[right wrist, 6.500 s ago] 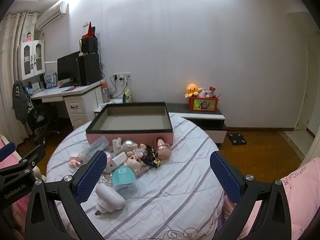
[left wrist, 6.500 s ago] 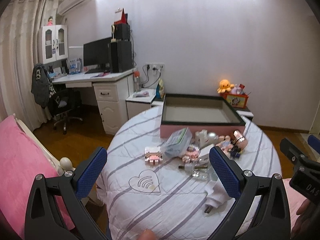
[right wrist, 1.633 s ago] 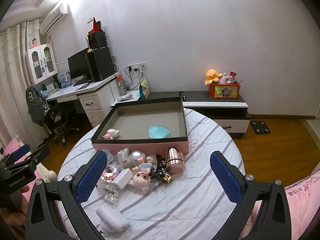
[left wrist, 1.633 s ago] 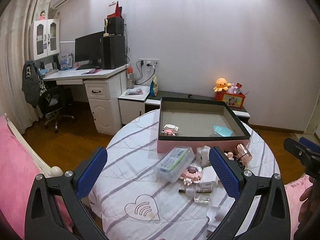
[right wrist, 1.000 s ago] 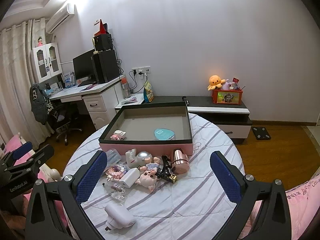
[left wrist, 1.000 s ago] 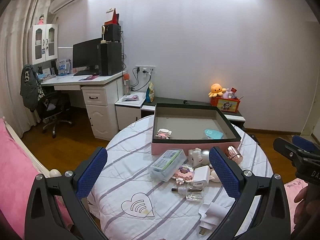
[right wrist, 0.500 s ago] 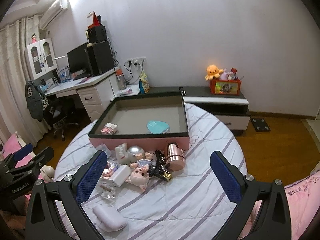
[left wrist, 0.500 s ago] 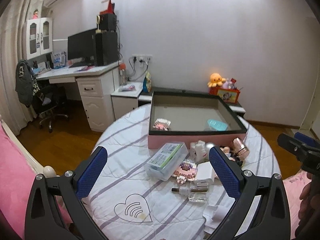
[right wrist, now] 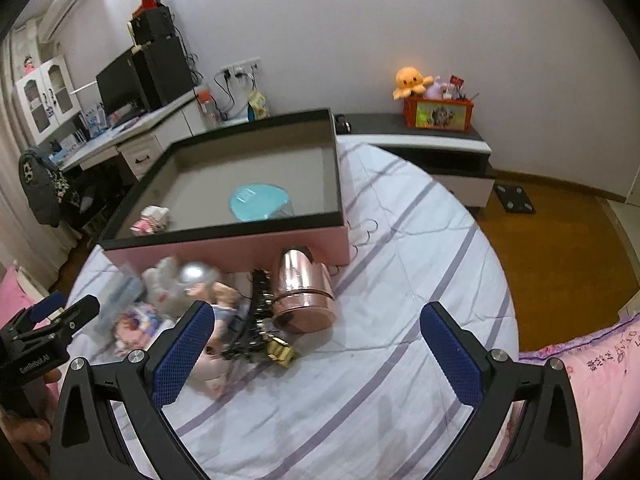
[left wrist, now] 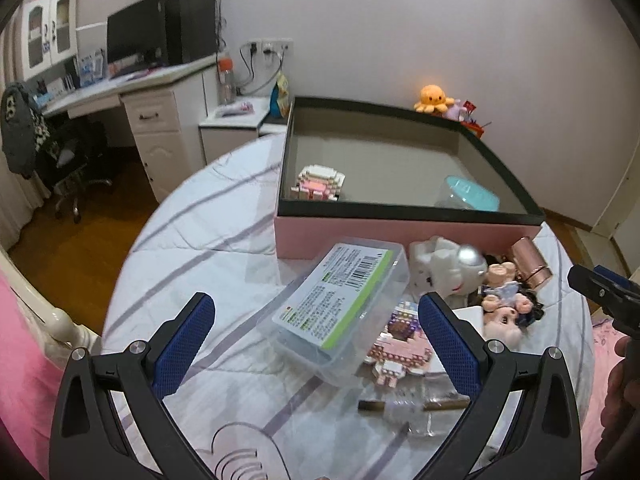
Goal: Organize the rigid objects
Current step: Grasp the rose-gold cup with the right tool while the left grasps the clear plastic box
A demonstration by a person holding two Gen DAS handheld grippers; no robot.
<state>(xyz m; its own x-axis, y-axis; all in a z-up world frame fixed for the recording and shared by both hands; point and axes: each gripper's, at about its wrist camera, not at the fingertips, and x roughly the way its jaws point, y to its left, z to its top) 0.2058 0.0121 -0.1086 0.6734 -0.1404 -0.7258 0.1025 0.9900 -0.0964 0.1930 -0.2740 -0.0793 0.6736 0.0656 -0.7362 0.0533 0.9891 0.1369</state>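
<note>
White desk [left wrist: 132, 92] with monitor [left wrist: 136, 34], office chair [left wrist: 76, 160], orange octopus plush [right wrist: 412, 80] on low cabinet [right wrist: 432, 140], wood floor [right wrist: 560, 248]

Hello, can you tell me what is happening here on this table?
A person is sorting small things into the pink box. A block toy and a teal lid already lie inside. The left hand-held gripper hangs open over a clear plastic case; the right hand-held gripper is open near a copper cup.
</note>
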